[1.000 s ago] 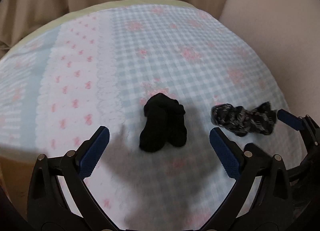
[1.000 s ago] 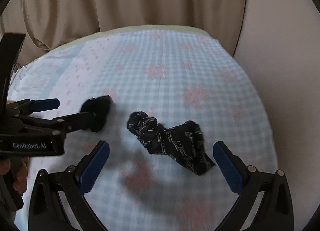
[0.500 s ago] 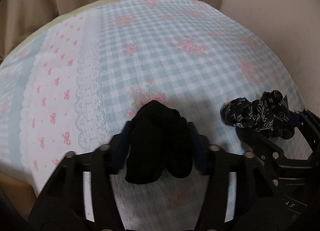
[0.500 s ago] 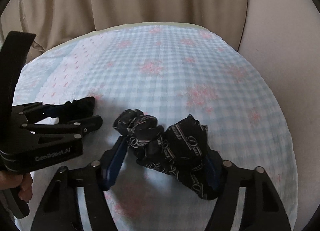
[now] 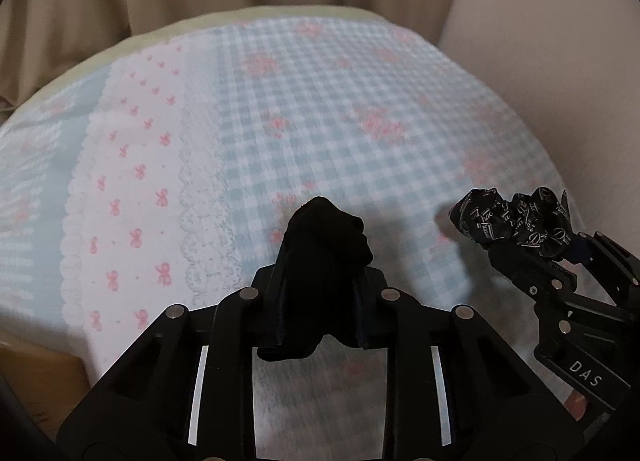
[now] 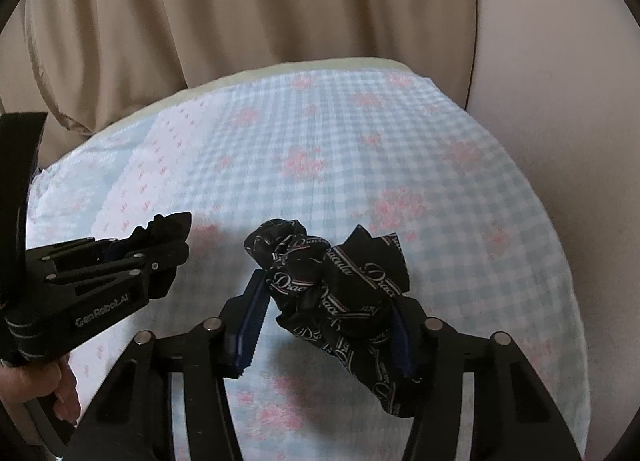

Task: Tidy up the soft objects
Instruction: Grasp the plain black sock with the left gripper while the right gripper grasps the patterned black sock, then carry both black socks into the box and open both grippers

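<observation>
My left gripper (image 5: 318, 301) is shut on a plain black sock (image 5: 320, 245) and holds it above the bed; it also shows at the left of the right wrist view (image 6: 160, 249), with the sock (image 6: 170, 223) sticking out of it. My right gripper (image 6: 326, 315) is shut on a black patterned cloth with white lettering (image 6: 340, 281), which bunches up and hangs below the jaws. The same cloth (image 5: 512, 221) and right gripper (image 5: 560, 257) show at the right of the left wrist view.
A bed sheet with blue-white checks and pink flowers (image 6: 360, 165) covers the bed, with a white lace-edged band with pink bows (image 5: 132, 197) on its left. Beige curtains (image 6: 240, 9) hang behind, and a plain wall (image 6: 560, 101) stands at the right.
Both grippers went from wide open above the items to shut on them. The black sock and the patterned cloth have been lifted off the sheet.
</observation>
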### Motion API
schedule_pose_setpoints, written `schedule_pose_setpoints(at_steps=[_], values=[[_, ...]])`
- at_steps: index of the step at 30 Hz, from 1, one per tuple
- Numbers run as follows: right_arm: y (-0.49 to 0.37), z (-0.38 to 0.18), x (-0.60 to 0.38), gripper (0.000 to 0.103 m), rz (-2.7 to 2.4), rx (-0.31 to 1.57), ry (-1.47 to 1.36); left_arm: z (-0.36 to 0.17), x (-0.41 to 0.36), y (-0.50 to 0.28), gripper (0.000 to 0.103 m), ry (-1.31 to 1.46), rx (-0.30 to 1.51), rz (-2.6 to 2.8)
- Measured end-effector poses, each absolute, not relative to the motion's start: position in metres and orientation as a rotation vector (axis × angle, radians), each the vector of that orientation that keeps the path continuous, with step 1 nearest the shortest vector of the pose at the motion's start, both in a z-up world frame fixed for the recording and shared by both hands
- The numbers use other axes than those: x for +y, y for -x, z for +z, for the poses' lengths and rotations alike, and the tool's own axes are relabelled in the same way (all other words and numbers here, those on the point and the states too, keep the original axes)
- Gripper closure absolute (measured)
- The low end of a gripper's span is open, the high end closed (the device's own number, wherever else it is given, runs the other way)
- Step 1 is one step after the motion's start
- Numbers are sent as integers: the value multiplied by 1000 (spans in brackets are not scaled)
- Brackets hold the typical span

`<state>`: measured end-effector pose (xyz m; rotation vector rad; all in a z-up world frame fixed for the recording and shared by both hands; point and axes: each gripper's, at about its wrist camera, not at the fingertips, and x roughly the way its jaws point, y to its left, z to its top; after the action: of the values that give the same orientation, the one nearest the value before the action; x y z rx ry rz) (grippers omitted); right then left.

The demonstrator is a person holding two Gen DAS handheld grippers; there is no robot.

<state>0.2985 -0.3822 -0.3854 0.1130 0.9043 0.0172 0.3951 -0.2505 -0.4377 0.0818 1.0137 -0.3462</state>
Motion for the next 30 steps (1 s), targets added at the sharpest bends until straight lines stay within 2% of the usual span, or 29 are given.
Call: schedule_pose_setpoints(at_steps=[7,15,23,30], values=[[-291,-335,-373,53,14,858,-112,-386,-241,-381,82,-65,964,-347],[-270,-247,-344,53,11,790,-100,-301,-211,-351,82,-16,891,-324],[-239,-164,-289,53,30,763,-104,-209,-152,-309,82,22,832,-289],[-219,-118,-213,53,75,758,-99,-162,-73,-277,81,22,809,-254]])
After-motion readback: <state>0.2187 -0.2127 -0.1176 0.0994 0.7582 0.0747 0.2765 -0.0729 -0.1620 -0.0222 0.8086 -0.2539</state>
